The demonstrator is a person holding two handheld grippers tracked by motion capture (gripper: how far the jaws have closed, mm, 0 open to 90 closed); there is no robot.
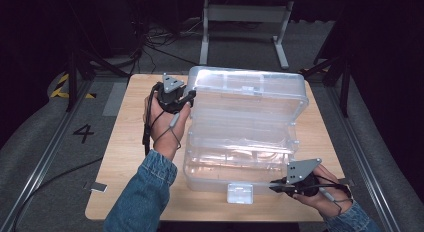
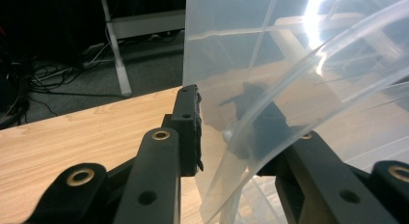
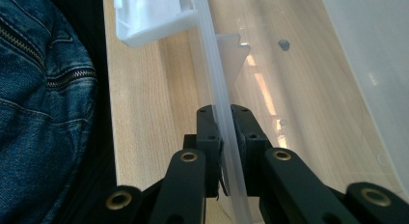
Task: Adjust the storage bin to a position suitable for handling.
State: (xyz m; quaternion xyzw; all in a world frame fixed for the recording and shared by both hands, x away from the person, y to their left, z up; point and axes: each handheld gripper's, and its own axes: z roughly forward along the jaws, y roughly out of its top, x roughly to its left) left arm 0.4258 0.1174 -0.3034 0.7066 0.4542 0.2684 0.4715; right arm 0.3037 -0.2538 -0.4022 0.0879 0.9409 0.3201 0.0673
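Nearest the person, the right gripper (image 1: 278,184) was clamped on the front rim of the clear box (image 1: 240,162), just right of its white latch (image 1: 240,192); in the right gripper view the thin rim ran straight away between the closed jaws. Farther off, the left gripper (image 1: 186,98) straddled the raised lid's (image 1: 250,89) left edge, jaws apart, the near pad touching it. The box lay on the worktop (image 1: 125,142), its long axis front to back, between both hands.
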